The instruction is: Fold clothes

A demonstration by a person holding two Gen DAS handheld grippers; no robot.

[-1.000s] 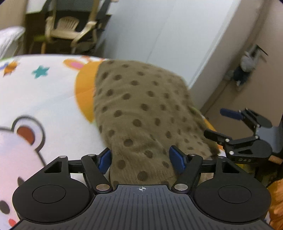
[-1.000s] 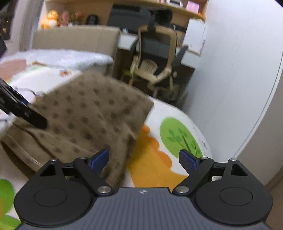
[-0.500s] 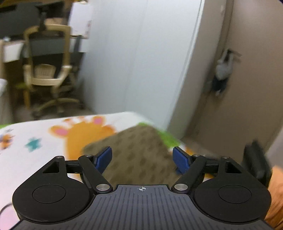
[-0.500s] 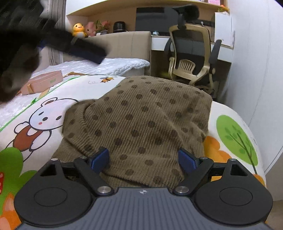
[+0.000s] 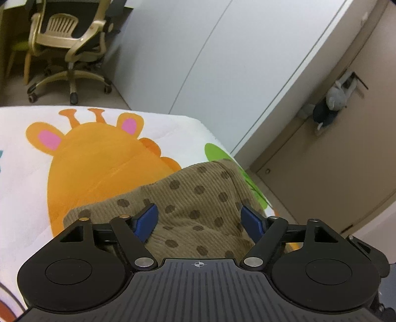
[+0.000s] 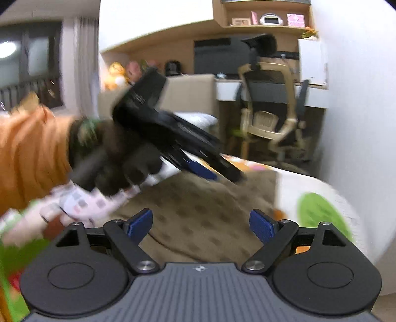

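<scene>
A brown corduroy garment with dark dots lies folded on the cartoon-print bed cover, near the bed's right edge. My left gripper hovers over its near part, open, the blue pads wide apart and not pressing the cloth. In the blurred right wrist view the same garment lies ahead of my right gripper, which is open with nothing held. A gloved hand with an orange sleeve carries the left gripper across that view, above the garment.
The bed ends just right of the garment at a white wardrobe and a beige door. A swivel chair stands on the floor beyond the bed. A desk and shelves fill the back wall.
The left gripper lifted off the garment and swung over toward its corner near the bed edge, passing in front of the right camera. The right gripper tilted upward, staying open.
</scene>
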